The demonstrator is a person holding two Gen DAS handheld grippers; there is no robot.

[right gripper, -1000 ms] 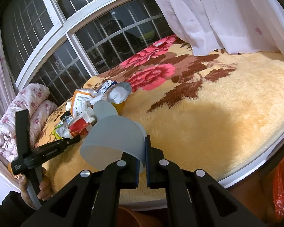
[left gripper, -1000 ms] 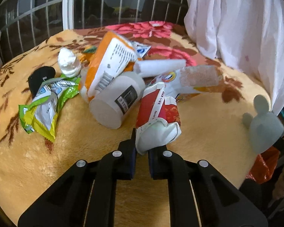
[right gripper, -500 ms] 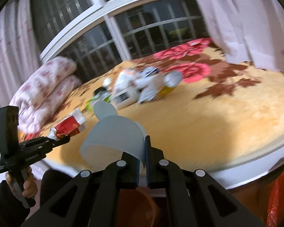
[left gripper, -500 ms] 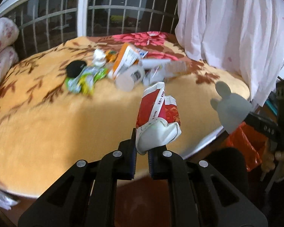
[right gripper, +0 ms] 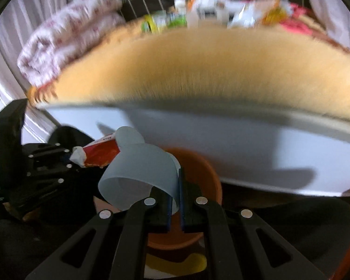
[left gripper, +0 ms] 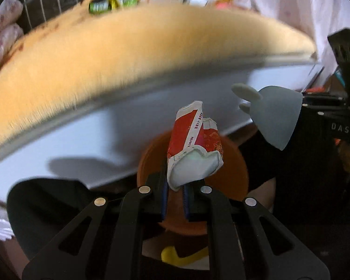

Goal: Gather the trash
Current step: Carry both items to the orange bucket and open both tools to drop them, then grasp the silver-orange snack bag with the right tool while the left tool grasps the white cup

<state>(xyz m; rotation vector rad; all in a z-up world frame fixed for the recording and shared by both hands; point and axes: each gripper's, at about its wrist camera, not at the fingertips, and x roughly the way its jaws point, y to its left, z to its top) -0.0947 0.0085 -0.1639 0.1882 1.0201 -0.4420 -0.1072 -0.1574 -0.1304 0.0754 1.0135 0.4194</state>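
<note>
My left gripper [left gripper: 175, 193] is shut on a crushed red and white paper cup [left gripper: 193, 144], held over an orange bin [left gripper: 233, 175] below the platform edge. My right gripper [right gripper: 174, 204] is shut on the rim of a pale grey-blue cup with round ears [right gripper: 140, 172], also above the orange bin [right gripper: 198, 170]. The grey-blue cup [left gripper: 275, 116] shows at the right of the left wrist view, and the red cup [right gripper: 98, 152] at the left of the right wrist view. A pile of trash [right gripper: 210, 16] lies far back on the yellow plush blanket [right gripper: 210, 70].
The white curved front of the platform [left gripper: 93, 130] stands just behind the bin. A rolled floral quilt [right gripper: 65, 39] lies at the back left by the barred window. A white curtain [left gripper: 291, 7] hangs at the right. A yellow shape [left gripper: 182, 256] lies below the bin.
Both grippers have drawn back from the blanket and sunk below the platform edge, each keeping its cup. The orange bin has come into view under them, and the trash pile is now far off.
</note>
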